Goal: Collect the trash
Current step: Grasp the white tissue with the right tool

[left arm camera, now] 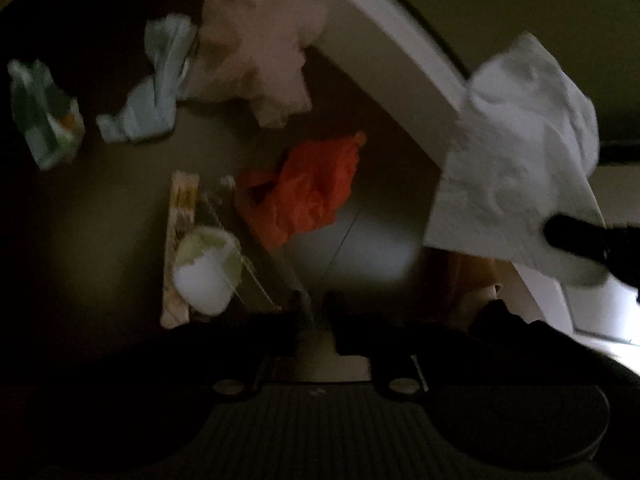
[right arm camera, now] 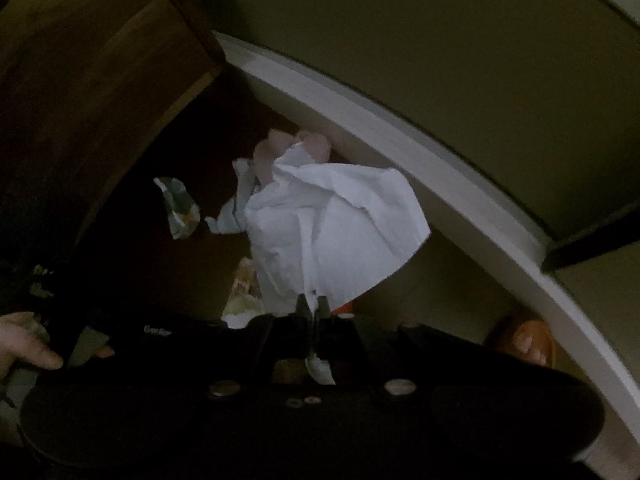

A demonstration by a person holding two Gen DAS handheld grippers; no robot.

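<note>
My right gripper (right arm camera: pixel 313 304) is shut on a white paper napkin (right arm camera: pixel 332 228) and holds it above the floor; the napkin also shows in the left wrist view (left arm camera: pixel 516 152), with a right fingertip (left arm camera: pixel 568 232) on it. My left gripper (left arm camera: pixel 314 304) hangs empty over the floor, its jaws close together with a narrow gap. Trash lies on the floor below it: an orange plastic bag (left arm camera: pixel 308 188), a crumpled white cup (left arm camera: pixel 208 268) on a clear wrapper, a pink tissue wad (left arm camera: pixel 260 48), a light blue crumpled paper (left arm camera: pixel 156 80) and a green-white wrapper (left arm camera: pixel 44 116).
A white baseboard (left arm camera: pixel 400 40) runs along the wall behind the trash. A dark wooden cabinet (right arm camera: pixel 92 80) stands at the left. A person's bare foot (right arm camera: pixel 528 344) is near the wall at the right. A hand (right arm camera: pixel 24 344) shows at the left edge.
</note>
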